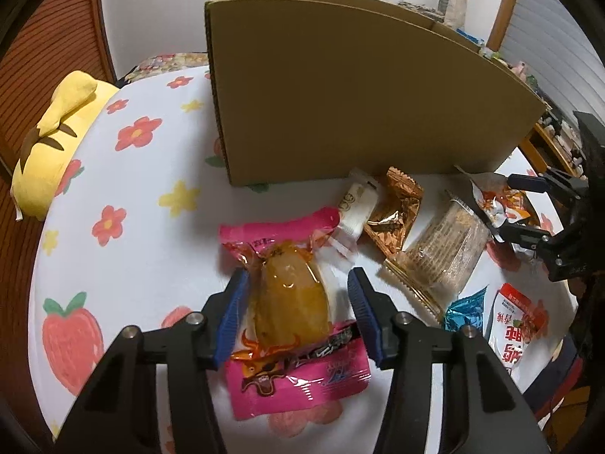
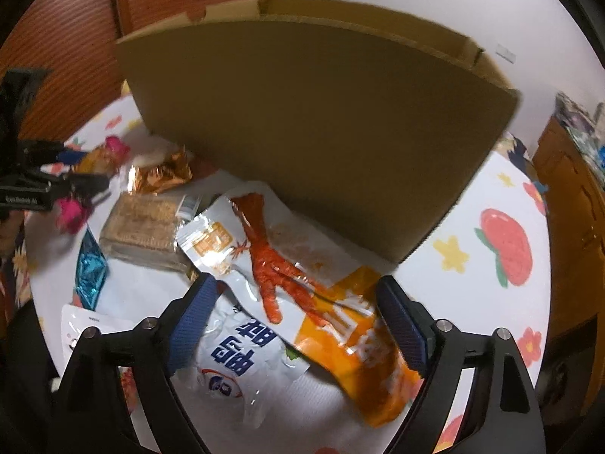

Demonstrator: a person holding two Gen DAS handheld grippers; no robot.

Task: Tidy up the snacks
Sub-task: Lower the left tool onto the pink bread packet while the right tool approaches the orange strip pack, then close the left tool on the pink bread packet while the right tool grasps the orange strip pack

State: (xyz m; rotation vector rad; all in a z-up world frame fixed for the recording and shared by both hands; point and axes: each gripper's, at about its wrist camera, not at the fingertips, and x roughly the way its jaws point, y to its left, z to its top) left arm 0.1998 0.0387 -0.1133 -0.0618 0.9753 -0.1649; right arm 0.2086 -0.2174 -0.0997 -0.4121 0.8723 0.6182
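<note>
My left gripper (image 1: 298, 283) is open, its blue pads on either side of a pink snack pack (image 1: 291, 302) with an orange-yellow piece inside, lying flat on the table. My right gripper (image 2: 297, 289) is open over a white and orange chicken-foot pack (image 2: 287, 265); it also shows in the left wrist view (image 1: 503, 213). A tall cardboard box (image 1: 340, 94) stands behind the snacks, open at the top; it also shows in the right wrist view (image 2: 310, 128). Between the two lie a copper foil pack (image 1: 397, 212), a clear biscuit pack (image 1: 442, 249) and a small white packet (image 1: 357, 204).
A round table with a floral cloth (image 1: 132, 196) holds everything. A blue foil packet (image 1: 467, 310) and a white-red pouch (image 1: 514, 321) lie near the front right. A yellow plush (image 1: 56, 128) sits off the table's left edge. A wooden cabinet (image 2: 574, 196) stands at the right.
</note>
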